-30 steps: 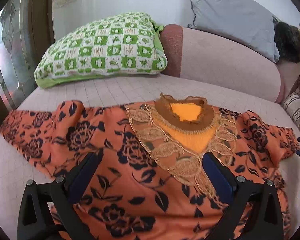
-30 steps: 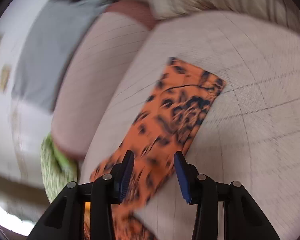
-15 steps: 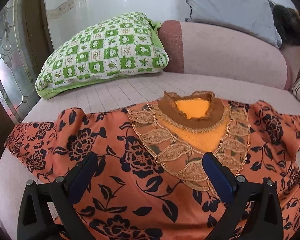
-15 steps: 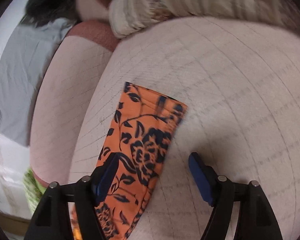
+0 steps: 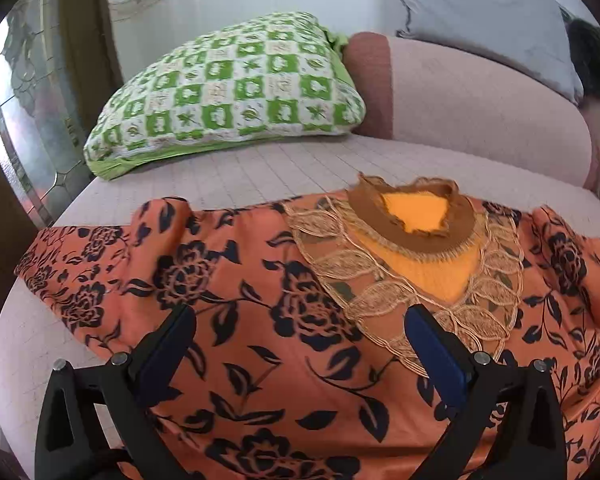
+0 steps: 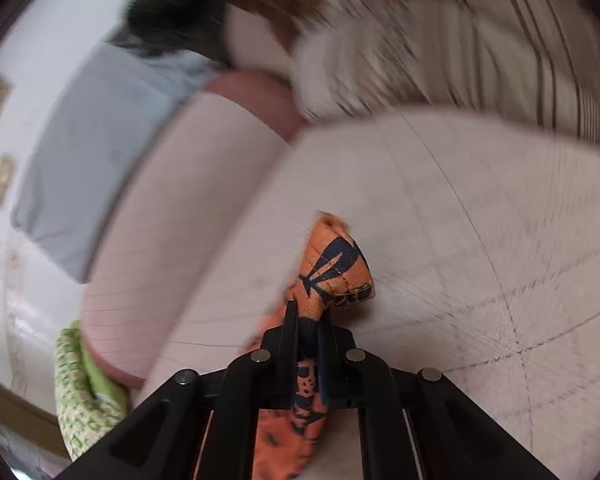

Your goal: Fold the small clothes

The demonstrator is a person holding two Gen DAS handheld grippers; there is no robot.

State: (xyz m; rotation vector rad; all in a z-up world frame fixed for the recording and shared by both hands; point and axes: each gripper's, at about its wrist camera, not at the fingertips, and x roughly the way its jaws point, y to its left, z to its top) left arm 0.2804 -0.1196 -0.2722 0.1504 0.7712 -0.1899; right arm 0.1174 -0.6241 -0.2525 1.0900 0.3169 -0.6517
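An orange top with black flowers [image 5: 236,304] lies spread flat on the pink bed, its brown lace neckline [image 5: 416,216] toward the far side. My left gripper [image 5: 296,332] is open and hovers just above the chest of the top, left of the neckline. In the right wrist view my right gripper [image 6: 308,320] is shut on the end of the top's right sleeve [image 6: 336,264], which sticks up bunched between the jaws and is lifted off the bed.
A green and white checked pillow [image 5: 228,88] leans at the back left. A pink bolster [image 5: 480,112] runs along the back with a grey pillow [image 5: 480,12] above it. A striped cushion [image 6: 440,40] lies at the right. A glass door [image 5: 20,120] stands at the left.
My right gripper has closed on the right sleeve end and raised it off the bed. My left gripper has shifted slightly left over the top and stays open.
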